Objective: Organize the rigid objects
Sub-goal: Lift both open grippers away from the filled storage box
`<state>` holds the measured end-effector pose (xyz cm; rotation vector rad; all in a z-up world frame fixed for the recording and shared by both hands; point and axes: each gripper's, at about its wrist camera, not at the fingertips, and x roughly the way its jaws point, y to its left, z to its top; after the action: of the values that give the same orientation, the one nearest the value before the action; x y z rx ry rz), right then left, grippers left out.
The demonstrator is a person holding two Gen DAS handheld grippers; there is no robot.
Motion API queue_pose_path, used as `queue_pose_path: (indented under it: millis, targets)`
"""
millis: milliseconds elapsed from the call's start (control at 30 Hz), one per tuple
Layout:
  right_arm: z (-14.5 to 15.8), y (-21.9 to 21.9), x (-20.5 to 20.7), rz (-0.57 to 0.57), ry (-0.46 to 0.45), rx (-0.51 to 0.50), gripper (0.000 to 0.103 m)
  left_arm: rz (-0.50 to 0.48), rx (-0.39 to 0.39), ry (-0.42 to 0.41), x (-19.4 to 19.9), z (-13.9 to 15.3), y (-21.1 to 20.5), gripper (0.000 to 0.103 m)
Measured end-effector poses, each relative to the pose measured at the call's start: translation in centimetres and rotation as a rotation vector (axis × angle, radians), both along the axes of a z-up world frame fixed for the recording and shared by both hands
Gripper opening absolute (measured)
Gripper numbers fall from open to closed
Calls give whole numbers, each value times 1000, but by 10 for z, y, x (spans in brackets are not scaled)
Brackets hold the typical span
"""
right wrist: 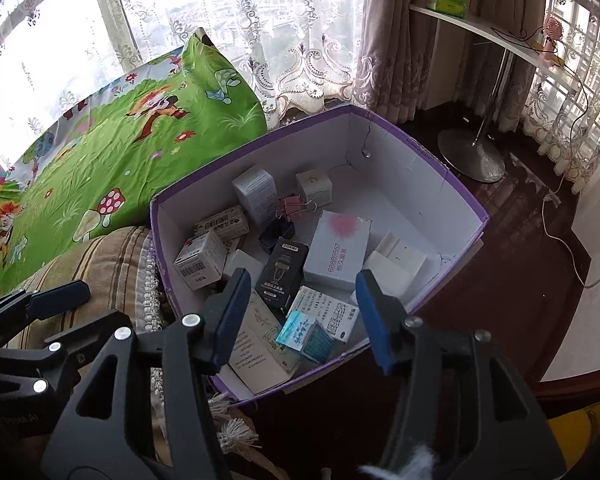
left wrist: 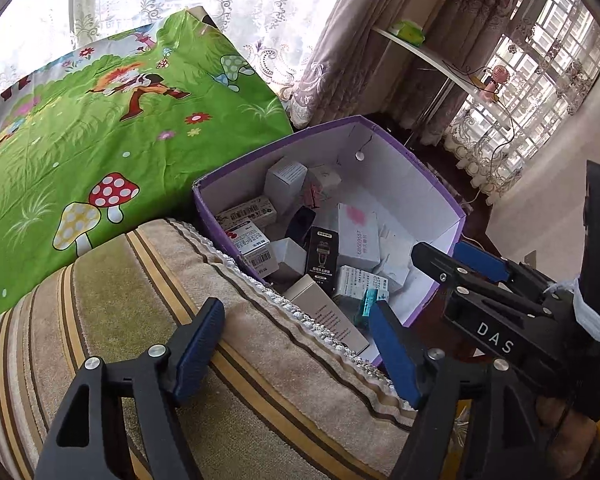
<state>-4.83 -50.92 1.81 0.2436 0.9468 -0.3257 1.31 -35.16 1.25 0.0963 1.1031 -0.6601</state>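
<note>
A purple cardboard box [left wrist: 428, 184] [right wrist: 440, 168] with a white inside holds several small cartons: a black carton [left wrist: 322, 258] [right wrist: 282, 276], a white carton with a pink blotch [left wrist: 358, 236] [right wrist: 338, 250], a teal packet [left wrist: 369, 300] [right wrist: 304, 334] and pink binder clips [right wrist: 294, 204]. My left gripper [left wrist: 296, 350] is open and empty over the striped cushion [left wrist: 120, 300], beside the box's near edge. My right gripper [right wrist: 302, 316] is open and empty just above the box's near end, over the teal packet. It also shows in the left wrist view [left wrist: 448, 256].
A green cartoon-print bedsheet [left wrist: 80, 140] [right wrist: 100, 152] lies behind the cushion. A white shelf on a metal stand [right wrist: 476, 152] stands on the dark wood floor [right wrist: 500, 260] to the right, with a white cable [right wrist: 560, 232]. Lace curtains hang behind.
</note>
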Motion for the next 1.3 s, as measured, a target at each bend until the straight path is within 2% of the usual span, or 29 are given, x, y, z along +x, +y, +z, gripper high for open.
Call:
queue_pose_path:
  millis: [100,233,400,867,1300]
  targets:
    - [-1,1,-1,-3,6,3,60,-19,-3,9,-1,-4,-2,88]
    - [1,3,1,4,6,0,60,-32,5,7,-2,-6,-5,92]
    - [0,4,1,6,8,-2,60,-25,-24,22,1,-6,-3,96]
    - [-1,3,-2,6,19,-6,60,-17,-14,17,2,-7,-4,99]
    - [2,-22,-34,-49,33,-1,61,-13,-2,16,4,-9,-4,100]
